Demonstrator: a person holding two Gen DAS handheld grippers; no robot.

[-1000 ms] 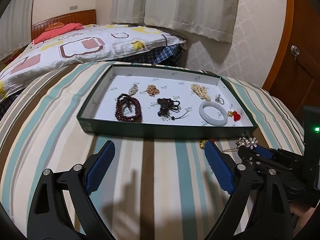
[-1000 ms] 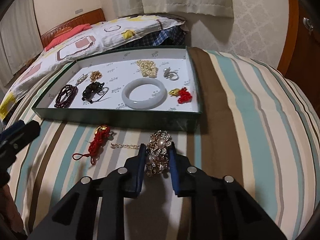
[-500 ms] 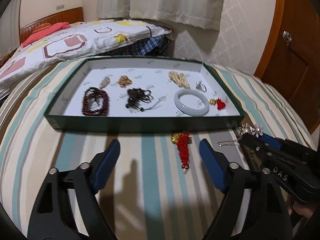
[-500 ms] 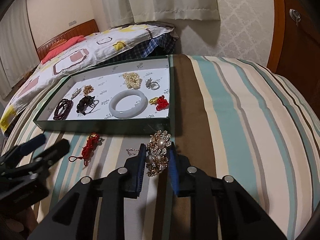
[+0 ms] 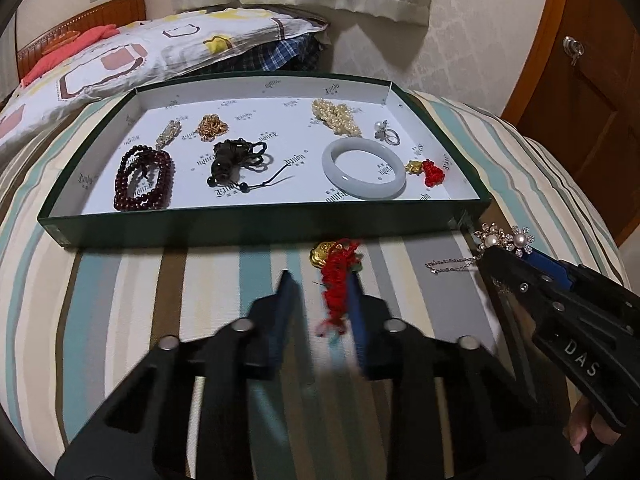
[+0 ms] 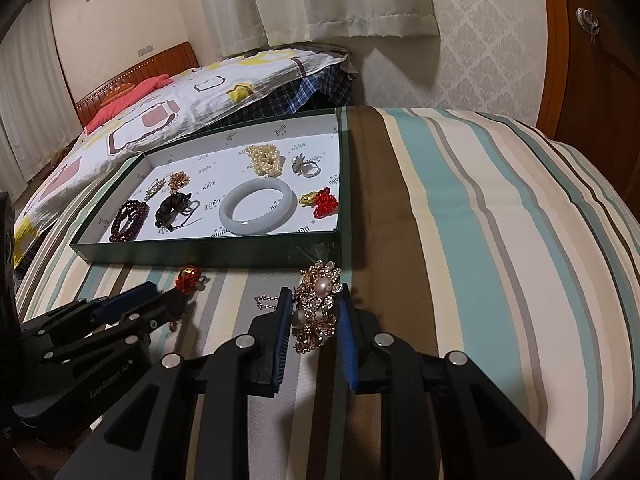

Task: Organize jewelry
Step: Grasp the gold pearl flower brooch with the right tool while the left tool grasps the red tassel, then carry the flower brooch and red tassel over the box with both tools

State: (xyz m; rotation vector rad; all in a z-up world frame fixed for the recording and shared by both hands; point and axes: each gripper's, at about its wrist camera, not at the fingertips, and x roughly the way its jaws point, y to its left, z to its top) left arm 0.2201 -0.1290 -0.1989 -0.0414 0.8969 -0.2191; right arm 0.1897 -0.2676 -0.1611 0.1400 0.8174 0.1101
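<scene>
— Left wrist view: what does the left hand-held gripper [image 5: 318, 304] have?
— Its jaws have just been closing, and the red knotted charm [image 5: 336, 280] with its gold bead lies between them on the striped bedcover [image 5: 120, 300], against one pad. Blur hides whether both pads press it.
— And the right hand-held gripper [image 6: 312, 320]?
— Pinching the gold pearl brooch [image 6: 318, 306], just in front of the green tray [image 6: 200, 250].
— What's in the tray?
— A pale bangle [image 6: 258, 210], dark red beads [image 6: 128, 220], a pearl strand [image 6: 264, 160], a ring [image 6: 306, 166].
</scene>
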